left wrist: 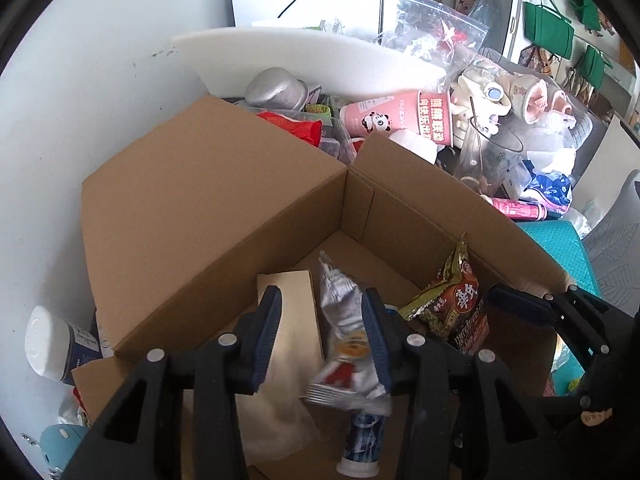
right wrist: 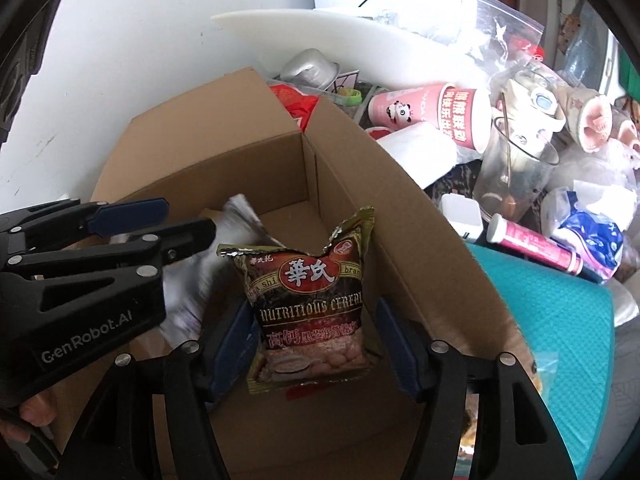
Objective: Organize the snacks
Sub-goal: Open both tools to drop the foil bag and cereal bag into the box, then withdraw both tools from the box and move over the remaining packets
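Over an open cardboard box (left wrist: 208, 216) already holding a few items, the left gripper (left wrist: 322, 332) hangs released beside a blurred, seemingly dropping silver packet (left wrist: 348, 344), the right gripper (right wrist: 316, 344) flanks an upright cereal bag (right wrist: 310, 304), grip unclear, and clutter remains far right.

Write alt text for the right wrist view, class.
The right gripper hangs open around a cereal packet above an open cardboard box. The left gripper reaches in beside it with a silver packet.
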